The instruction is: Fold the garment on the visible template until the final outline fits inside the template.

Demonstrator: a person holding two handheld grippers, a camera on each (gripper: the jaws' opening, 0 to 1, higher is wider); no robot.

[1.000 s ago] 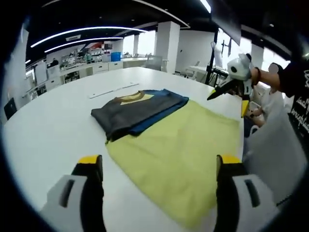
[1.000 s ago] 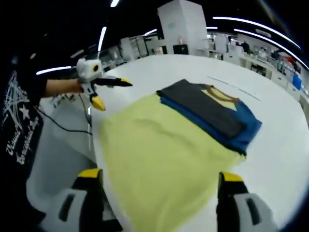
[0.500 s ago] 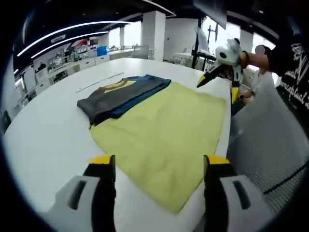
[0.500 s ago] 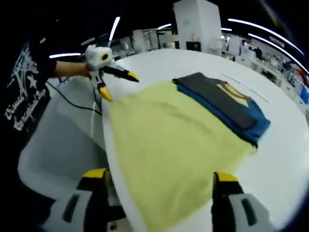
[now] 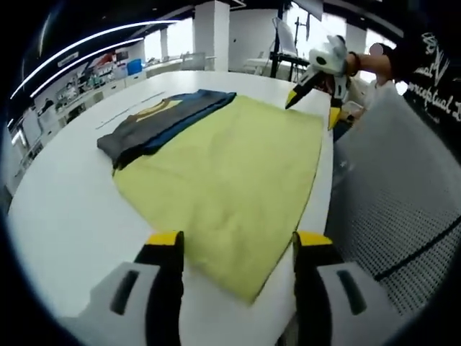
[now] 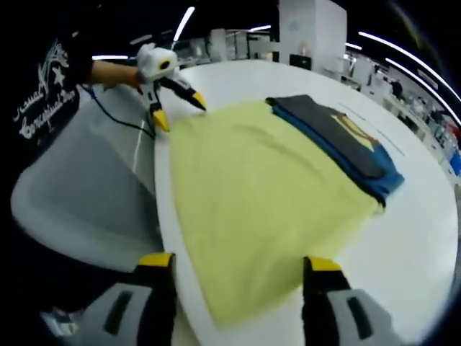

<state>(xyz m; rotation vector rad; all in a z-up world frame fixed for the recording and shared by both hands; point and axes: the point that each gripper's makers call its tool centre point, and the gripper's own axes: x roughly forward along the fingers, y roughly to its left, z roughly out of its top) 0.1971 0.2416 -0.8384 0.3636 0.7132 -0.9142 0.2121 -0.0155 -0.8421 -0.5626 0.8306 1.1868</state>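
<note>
A folded garment, dark grey over blue with a tan collar, lies along the far edge of a yellow template cloth on the white table. My left gripper is open, its yellow-tipped jaws straddling the cloth's near corner from above. In the right gripper view, the garment lies on the right side of the yellow cloth. My right gripper is open over another corner at the table rim. Each gripper appears in the other's view, held by a hand and open: right gripper, left gripper.
A grey mesh chair stands close against the table edge beside the cloth, seen as the chair in the right gripper view. A black printed sleeve reaches in. Bare table surrounds the cloth; desks stand far behind.
Both views have slid toward the table rim, so the cloth's near corners now sit between the jaws. Each pair of jaws has narrowed a little. The garment and cloth have not moved.
</note>
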